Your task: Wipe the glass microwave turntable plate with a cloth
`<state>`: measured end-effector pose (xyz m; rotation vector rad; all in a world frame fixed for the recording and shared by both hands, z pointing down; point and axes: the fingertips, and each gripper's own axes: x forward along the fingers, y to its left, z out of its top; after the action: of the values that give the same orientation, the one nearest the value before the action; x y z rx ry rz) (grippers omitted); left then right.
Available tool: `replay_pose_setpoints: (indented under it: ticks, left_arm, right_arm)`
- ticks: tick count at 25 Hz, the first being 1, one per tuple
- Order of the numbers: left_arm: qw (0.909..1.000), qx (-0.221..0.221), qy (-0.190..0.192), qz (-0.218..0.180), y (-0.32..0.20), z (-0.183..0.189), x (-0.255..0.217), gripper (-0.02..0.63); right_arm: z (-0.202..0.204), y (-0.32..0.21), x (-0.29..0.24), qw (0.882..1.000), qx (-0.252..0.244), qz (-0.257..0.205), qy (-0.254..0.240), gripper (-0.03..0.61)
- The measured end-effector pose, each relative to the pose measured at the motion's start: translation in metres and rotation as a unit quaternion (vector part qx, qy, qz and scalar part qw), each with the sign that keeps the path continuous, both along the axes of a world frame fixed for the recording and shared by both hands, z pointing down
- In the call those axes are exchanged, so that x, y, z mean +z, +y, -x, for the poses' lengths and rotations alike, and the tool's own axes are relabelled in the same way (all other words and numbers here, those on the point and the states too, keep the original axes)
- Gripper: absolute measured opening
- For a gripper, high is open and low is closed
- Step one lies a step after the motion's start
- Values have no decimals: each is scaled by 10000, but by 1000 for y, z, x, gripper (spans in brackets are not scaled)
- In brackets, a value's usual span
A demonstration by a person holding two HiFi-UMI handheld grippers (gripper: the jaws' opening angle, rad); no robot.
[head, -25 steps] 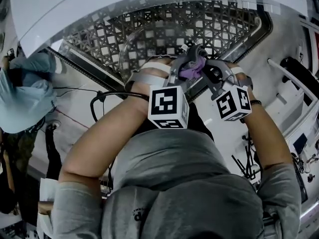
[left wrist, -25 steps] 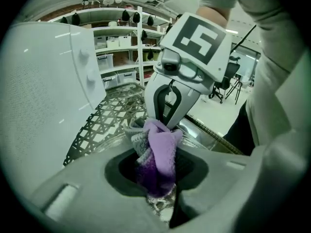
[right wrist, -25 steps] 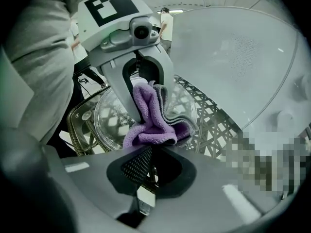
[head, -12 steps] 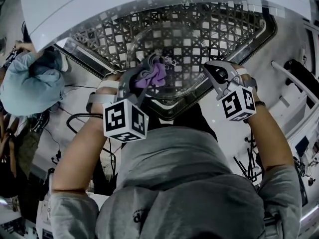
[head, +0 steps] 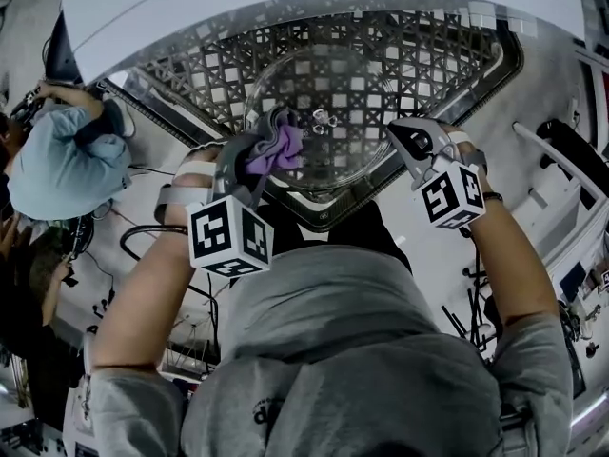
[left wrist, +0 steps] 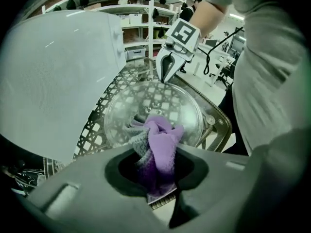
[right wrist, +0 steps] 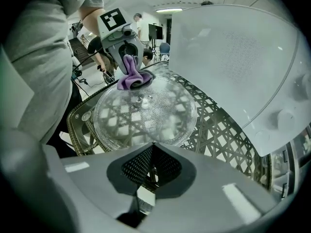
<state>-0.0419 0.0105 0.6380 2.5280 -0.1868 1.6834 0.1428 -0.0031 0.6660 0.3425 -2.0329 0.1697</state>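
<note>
Leftward the left gripper (head: 259, 155) had moved, clamping the purple cloth (head: 278, 148) on the glass plate (head: 366, 84). The right gripper (head: 398, 133) was closed and empty at the rim. Wiping seemed hardly begun.

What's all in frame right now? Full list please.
glass turntable plate: 1, clear, on the lattice tabletop
cloth: 1, purple, bunched, resting on the plate's left edge
lattice tabletop: 1, dark woven, under the plate
microwave: 1, white, behind the plate
shelving: white, background
cables: several, black, on the floor at left
bystander: 1, light blue top, far left
left gripper: 1, grey, shut on the cloth
right gripper: 1, grey, closed on the plate's right rim
</note>
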Motion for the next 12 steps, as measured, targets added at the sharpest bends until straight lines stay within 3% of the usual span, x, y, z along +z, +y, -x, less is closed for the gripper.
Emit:
replay_pose_setpoints:
  ticks: [8,12]
  left_arm:
    - [9937,432,1030,-25,25,-121,-28,104]
    - [9922,616,1079,-41,39,-166,-18,104]
  right_arm:
    - [0,-1,-1,9999,14,-40,-125,9]
    - [0,-1,-1,9998,-71,-19,-164,9]
